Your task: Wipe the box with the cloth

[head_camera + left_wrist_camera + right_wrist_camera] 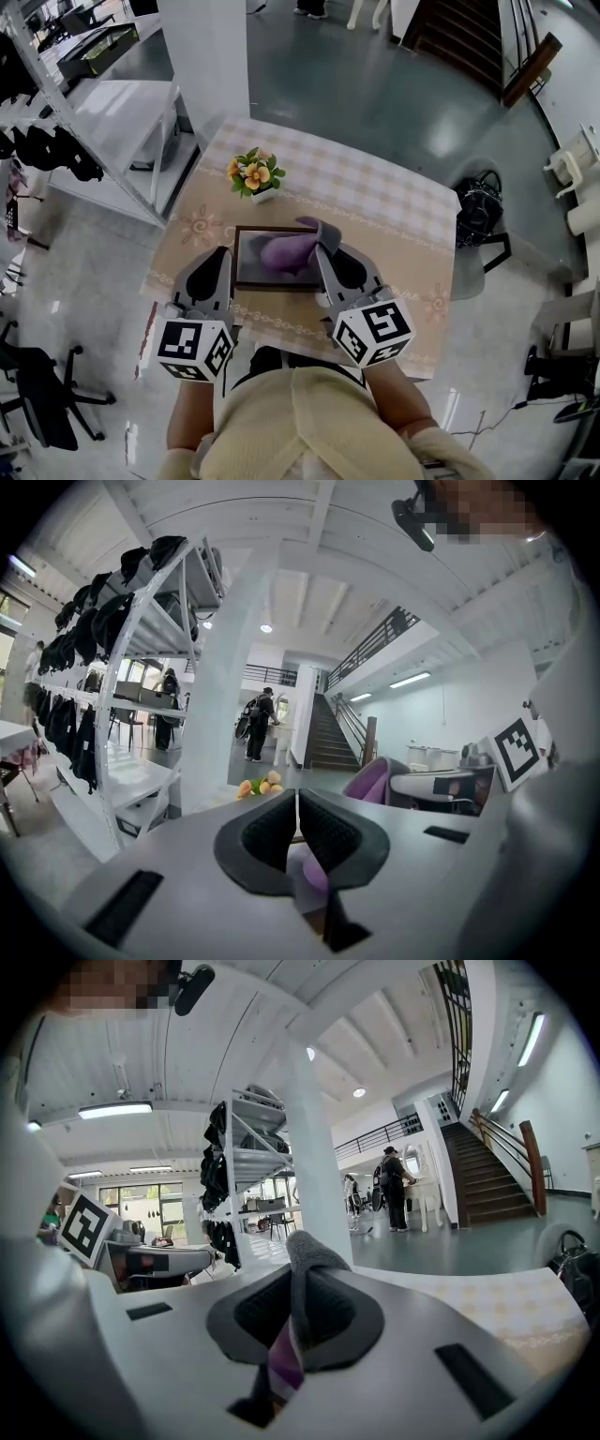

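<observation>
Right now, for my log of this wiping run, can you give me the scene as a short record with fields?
surface: table with a checked covering
box: dark-rimmed, near the table's front edge
cloth: purple, lying on the box, one end pinched up
left gripper: jaws together, nothing seen between them, beside the box's left rim
right gripper: shut on the cloth, at the box's right side
other: potted flowers behind the box

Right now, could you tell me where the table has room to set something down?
Bare table lies right of the box toward the right edge, and behind it beside the flowers. The near middle is crowded: box, cloth, left gripper, right gripper.
</observation>
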